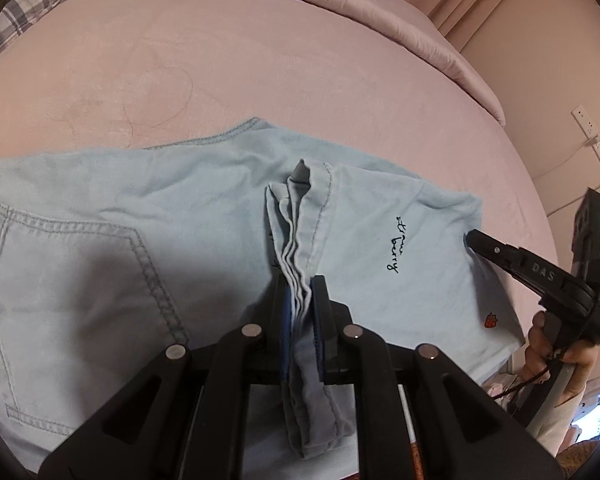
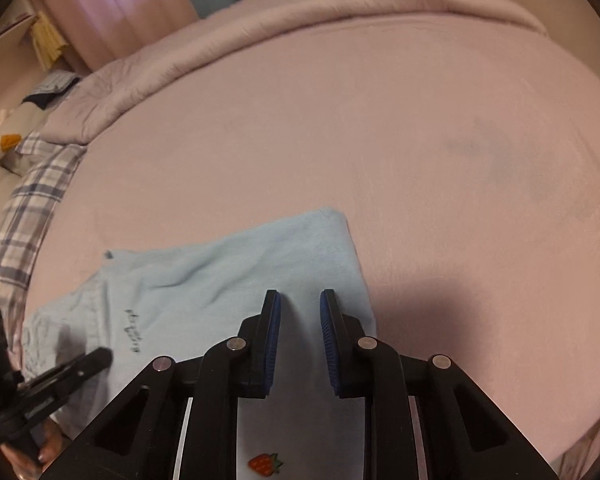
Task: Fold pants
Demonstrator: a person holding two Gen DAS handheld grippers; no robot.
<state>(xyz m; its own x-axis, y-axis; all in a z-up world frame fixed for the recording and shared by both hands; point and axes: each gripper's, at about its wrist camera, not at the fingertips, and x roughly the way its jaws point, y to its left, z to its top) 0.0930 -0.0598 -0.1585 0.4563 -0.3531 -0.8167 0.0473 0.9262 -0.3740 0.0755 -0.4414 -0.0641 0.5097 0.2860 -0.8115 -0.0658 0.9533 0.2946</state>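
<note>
Left gripper [image 1: 300,280] angles down clamping bunched pants [image 1: 100,248]; right gripper [image 2: 300,300] angled down, jaws parted.

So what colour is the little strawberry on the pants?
Red, with green leaves; clearest in the right wrist view.

Lt-blue denim pants [image 1: 148,216] lie partly folded on pink bed, strawberry patch [image 1: 490,319] at corner.

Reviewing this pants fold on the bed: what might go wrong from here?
1. The left gripper pinches only a thin bunch of the pants, so layers may slip out.
2. The right gripper has its fingers apart over the fabric, holding nothing; that side may drag.
3. The pants lie near the bed edge and may slide off.
</note>
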